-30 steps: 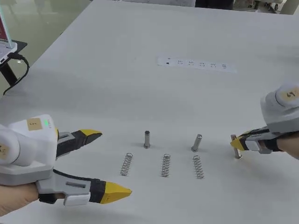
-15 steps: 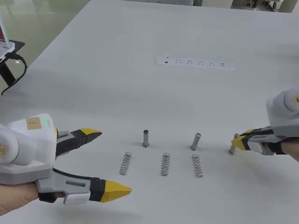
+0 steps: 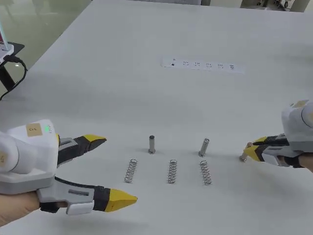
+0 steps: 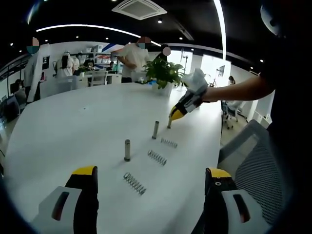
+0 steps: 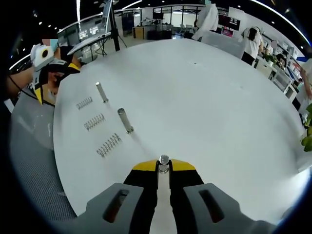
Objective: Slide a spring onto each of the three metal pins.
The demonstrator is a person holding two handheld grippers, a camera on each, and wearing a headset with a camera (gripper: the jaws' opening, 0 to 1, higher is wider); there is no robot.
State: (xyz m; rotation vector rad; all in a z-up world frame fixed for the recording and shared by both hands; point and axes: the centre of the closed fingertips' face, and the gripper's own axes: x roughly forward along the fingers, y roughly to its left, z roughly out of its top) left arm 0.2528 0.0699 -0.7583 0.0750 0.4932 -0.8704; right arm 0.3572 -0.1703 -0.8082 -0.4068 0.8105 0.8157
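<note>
Two metal pins stand upright on the white table, one at the left [image 3: 151, 144] and one in the middle [image 3: 204, 147]. In front of them lie three springs [image 3: 130, 171], [image 3: 172, 171], [image 3: 206, 173] in a row. My right gripper [image 3: 255, 150] is shut on the third pin [image 3: 244, 156] at the right end of the row; its head [image 5: 164, 160] shows between the yellow tips of that gripper [image 5: 164, 166]. My left gripper [image 3: 110, 170] hovers open at the lower left, with nothing between its fingers. The left gripper view looks past its jaws [image 4: 151, 173] at the nearest spring [image 4: 134, 183].
A white power strip [image 3: 203, 65] lies flat farther back on the table [image 3: 122, 88]. The table's left edge runs along the floor, where a dark stand [image 3: 10, 68] sits. People and a potted plant [image 4: 163, 73] stand beyond the table.
My right gripper has drawn slightly right and lower with the pin, which now leans more than before. The left gripper, the other pins and the springs have stayed put.
</note>
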